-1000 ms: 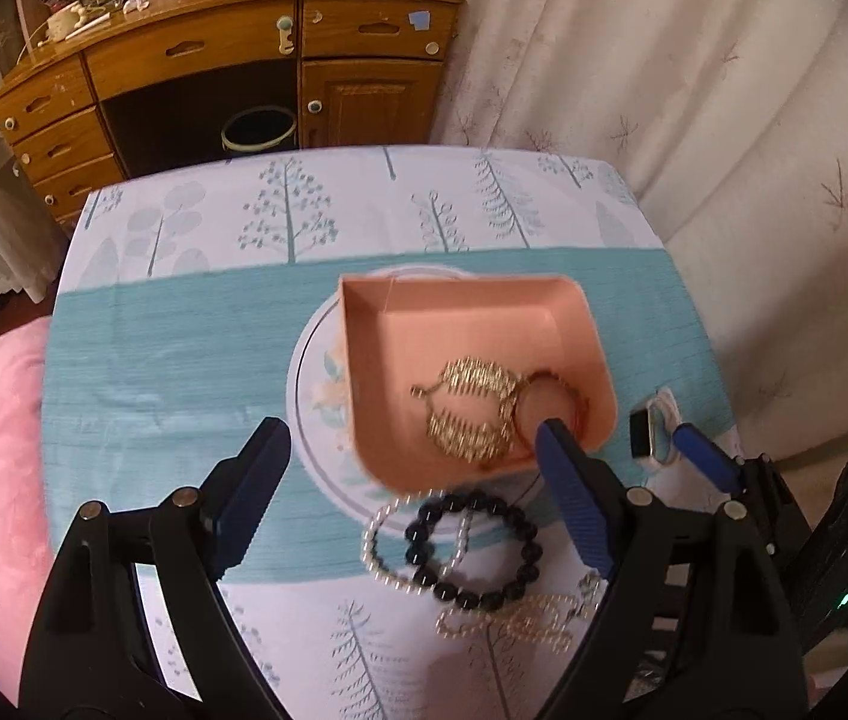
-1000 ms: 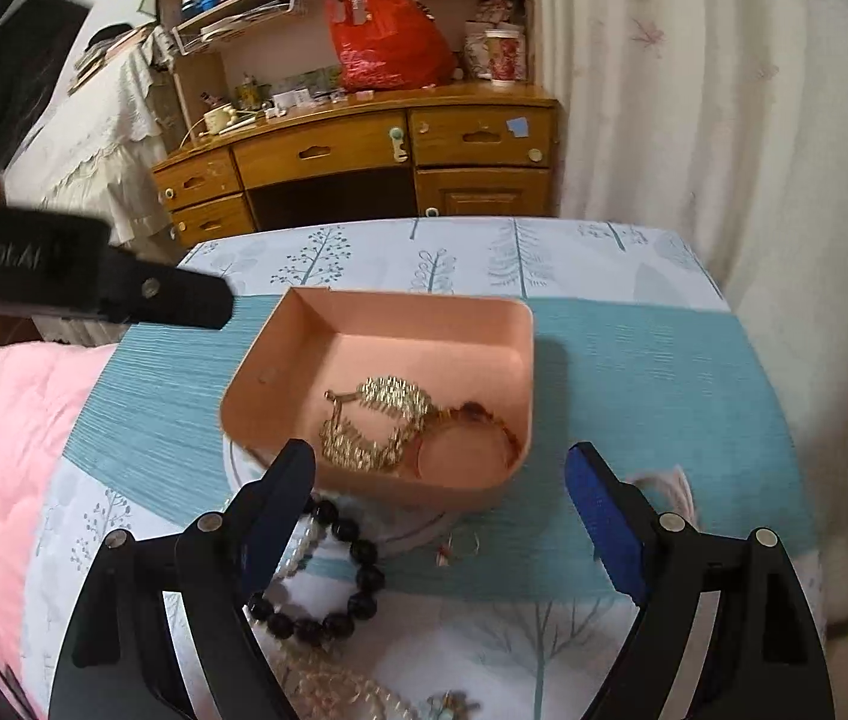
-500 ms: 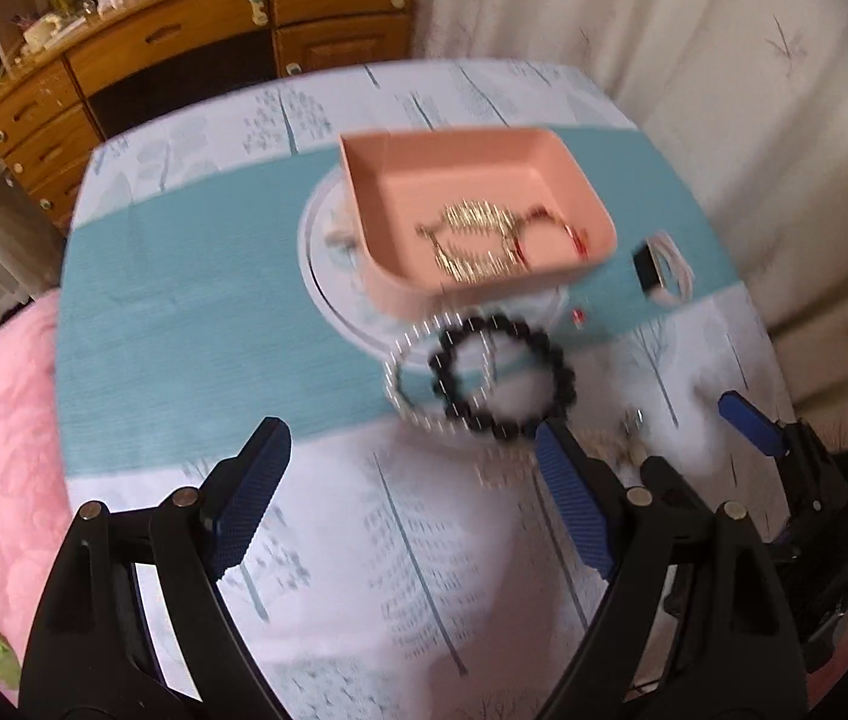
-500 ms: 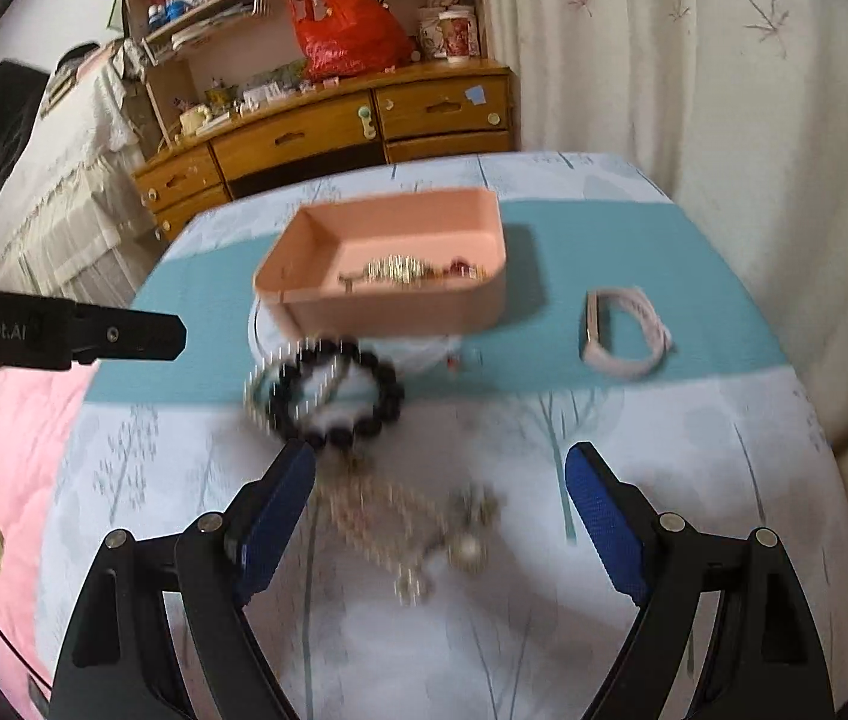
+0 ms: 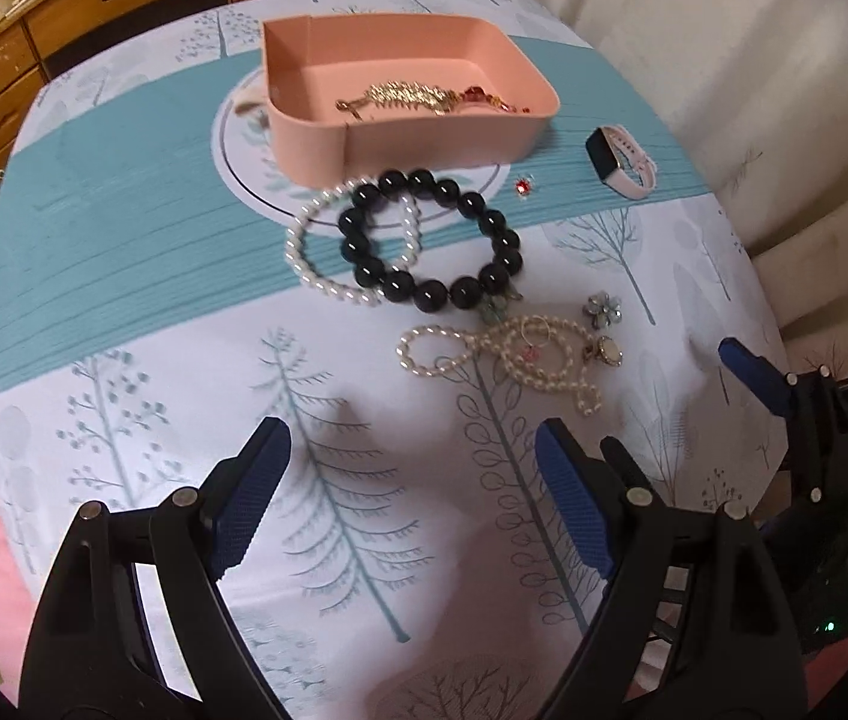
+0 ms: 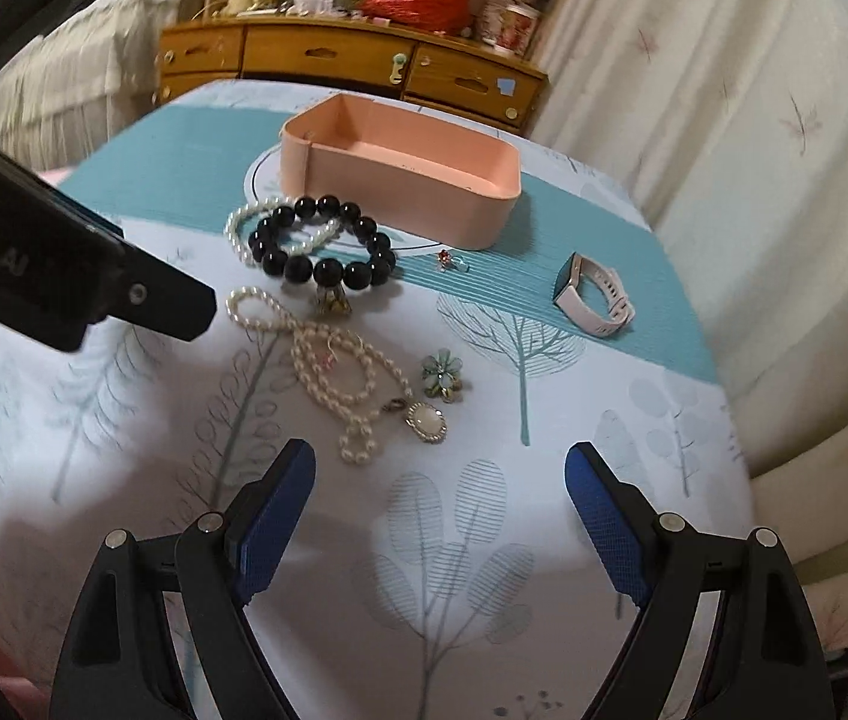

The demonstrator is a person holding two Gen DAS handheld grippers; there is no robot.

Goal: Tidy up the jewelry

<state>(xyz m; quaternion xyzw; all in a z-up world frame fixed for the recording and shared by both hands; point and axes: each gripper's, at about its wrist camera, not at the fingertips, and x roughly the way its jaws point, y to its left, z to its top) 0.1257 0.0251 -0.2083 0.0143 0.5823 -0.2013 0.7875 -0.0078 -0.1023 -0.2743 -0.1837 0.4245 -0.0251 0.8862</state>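
A wooden dresser and pale curtains stand behind a round bench spread with a tree-print cloth crossed by a teal band. At the far side of the bench sits a pink tray with a gold chain and a red-beaded piece lying in it. Just in front of the tray a black bead bracelet overlaps a white pearl bracelet; nearer the grippers lies a looped pearl necklace with an oval pendant, a flower brooch beside it. A pink-strapped watch rests to the right on the teal band, and a small red gem piece lies between watch and bracelets. The left gripper and right gripper both hover above the near cloth, jaws spread wide, holding and touching nothing, all the jewelry ahead of them.
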